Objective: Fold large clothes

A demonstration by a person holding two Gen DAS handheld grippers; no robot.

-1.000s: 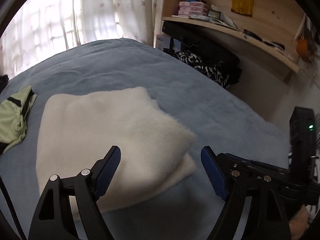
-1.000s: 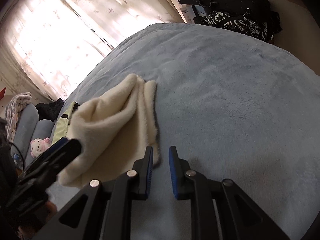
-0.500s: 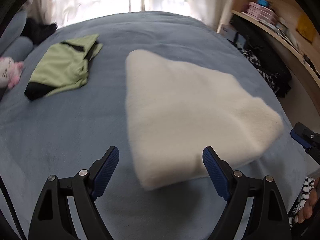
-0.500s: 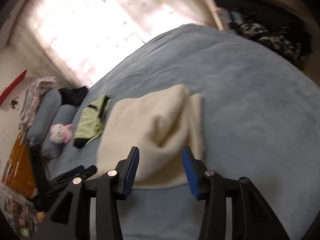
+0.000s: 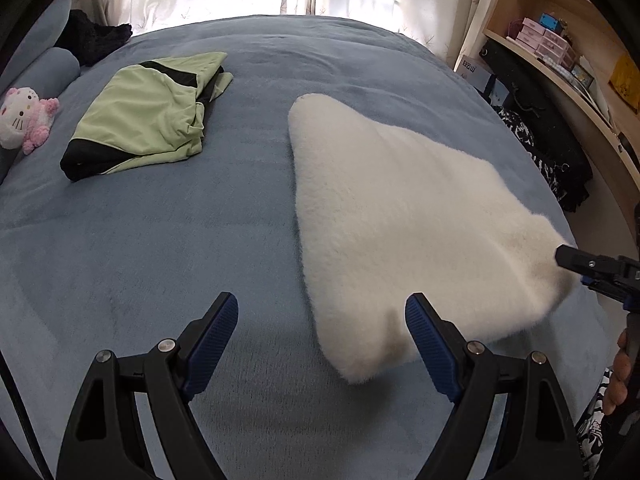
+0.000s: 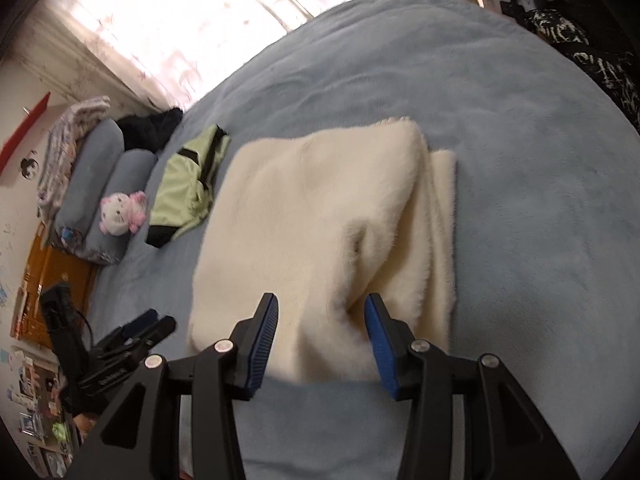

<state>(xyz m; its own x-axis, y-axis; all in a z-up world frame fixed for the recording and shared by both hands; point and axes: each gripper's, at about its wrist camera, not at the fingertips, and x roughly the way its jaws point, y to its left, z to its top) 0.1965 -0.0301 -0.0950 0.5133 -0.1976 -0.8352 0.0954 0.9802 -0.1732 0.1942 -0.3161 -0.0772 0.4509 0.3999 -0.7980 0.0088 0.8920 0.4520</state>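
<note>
The cream fleece (image 5: 404, 216) lies folded on the blue bed cover (image 5: 160, 240), thick and plump, with a lower layer peeking out along its far-right edge in the right wrist view. A second ago the right gripper (image 6: 322, 338) had its fingers nearly pinched together beside that edge; now they stand spread wide, straddling the near end of the bundle with nothing between the pads but fluff they don't clamp. So that's a release, or a fresh approach — hard to say which.

The left gripper (image 5: 320, 344) has swung round too. A second back it looked across the fleece toward the shelves; now it faces the window, fingers wide apart, holding nothing, its right finger just over the near corner of the fleece. It was just as wide a second ago.

What does that mean? By the look of it, the fold is set down and both tools are free. The bundle seems compact enough to count as done, though the uneven lower layer might want a tidy.

Further out, a green and black garment (image 5: 148, 120) lies folded well apart to the left, a pink and white plush toy (image 5: 24, 118) beyond it by the grey pillows (image 6: 96, 160).
</note>
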